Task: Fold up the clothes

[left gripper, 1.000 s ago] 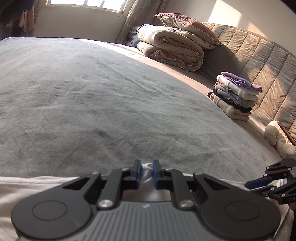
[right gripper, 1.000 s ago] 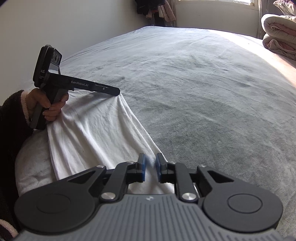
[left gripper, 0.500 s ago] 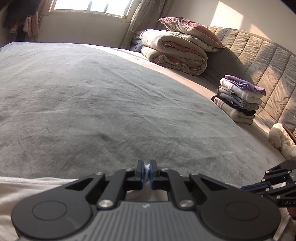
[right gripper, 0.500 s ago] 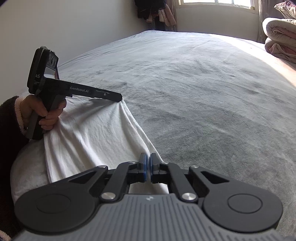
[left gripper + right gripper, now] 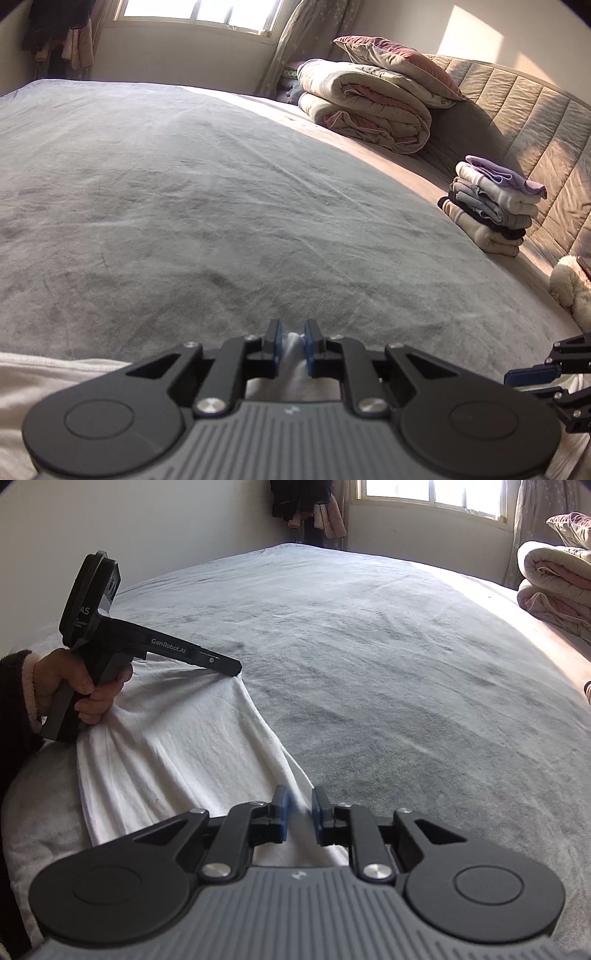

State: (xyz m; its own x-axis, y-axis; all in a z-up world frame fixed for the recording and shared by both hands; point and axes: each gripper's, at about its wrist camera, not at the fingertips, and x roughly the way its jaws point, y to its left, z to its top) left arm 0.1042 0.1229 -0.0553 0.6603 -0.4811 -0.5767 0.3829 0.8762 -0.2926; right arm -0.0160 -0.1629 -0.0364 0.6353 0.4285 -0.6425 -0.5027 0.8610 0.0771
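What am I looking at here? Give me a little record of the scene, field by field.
place: bed with a grey cover
being folded: white garment, lying at the bed's near edge
left tool: jaws have just been opening, slightly apart, garment's edge between them
right tool: the same, further along that edge
already done: folded stack by the headboard
also there: rolled quilt, pillow on top

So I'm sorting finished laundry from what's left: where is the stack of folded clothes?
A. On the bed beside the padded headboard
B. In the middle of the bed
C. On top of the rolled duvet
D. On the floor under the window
A: the left wrist view shows the stack on the bed right by the headboard, apart from the duvet.
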